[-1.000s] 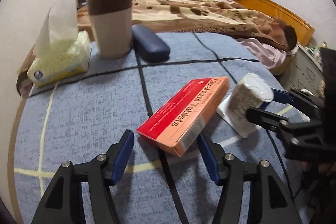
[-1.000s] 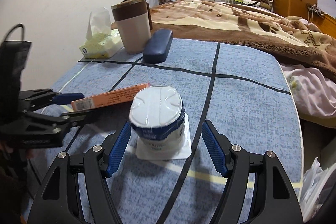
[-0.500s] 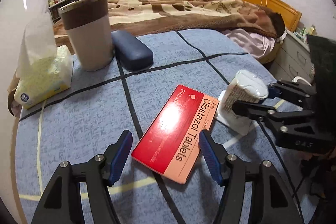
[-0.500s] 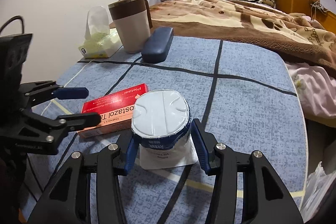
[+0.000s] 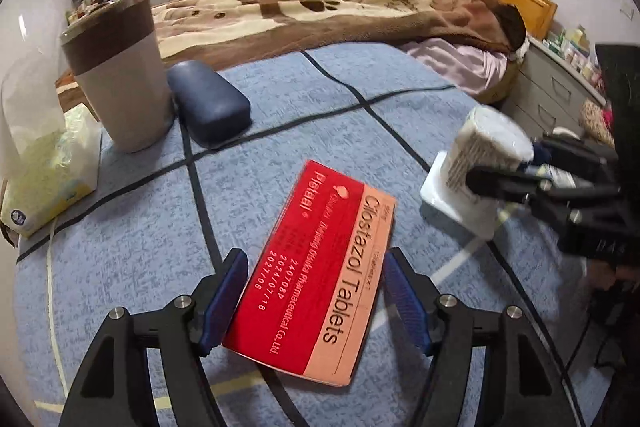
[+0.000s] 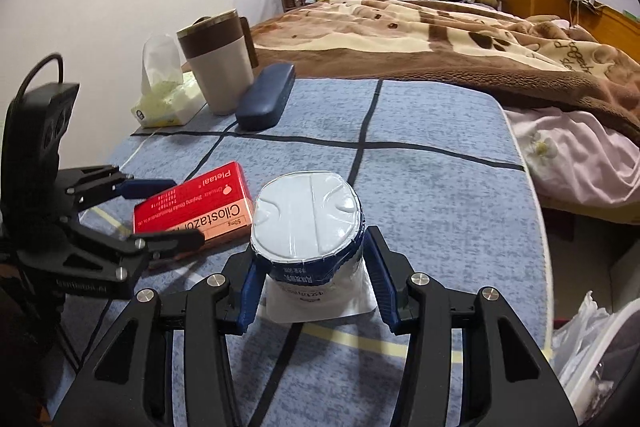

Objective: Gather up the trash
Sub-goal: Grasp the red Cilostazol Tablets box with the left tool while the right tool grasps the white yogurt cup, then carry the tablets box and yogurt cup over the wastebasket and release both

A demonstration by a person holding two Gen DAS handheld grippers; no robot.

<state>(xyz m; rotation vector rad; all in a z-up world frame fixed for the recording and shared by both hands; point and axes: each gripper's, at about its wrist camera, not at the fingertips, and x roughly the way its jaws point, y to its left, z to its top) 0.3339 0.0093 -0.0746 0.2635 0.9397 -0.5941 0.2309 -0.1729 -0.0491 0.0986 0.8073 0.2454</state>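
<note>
A red and orange tablet box (image 5: 316, 283) lies flat on the blue checked table cover; it also shows in the right wrist view (image 6: 196, 207). My left gripper (image 5: 316, 307) is open with its fingers on either side of the box's near end, apart from it. A white yogurt cup (image 6: 308, 227) with a foil lid sits on a white square base. My right gripper (image 6: 312, 287) is shut on the cup, both blue pads against its sides. The cup (image 5: 480, 155) appears tilted and raised in the left wrist view.
At the table's back stand a brown and beige tumbler (image 5: 120, 75), a dark blue glasses case (image 5: 208, 103) and a tissue pack (image 5: 44, 167). A bed with a brown blanket (image 6: 440, 39) lies beyond. A white plastic bag (image 6: 588, 339) sits low right of the table edge.
My right gripper closed on the yogurt cup and tilted it up. My left gripper moved forward so the tablet box now sits between its open fingers.
</note>
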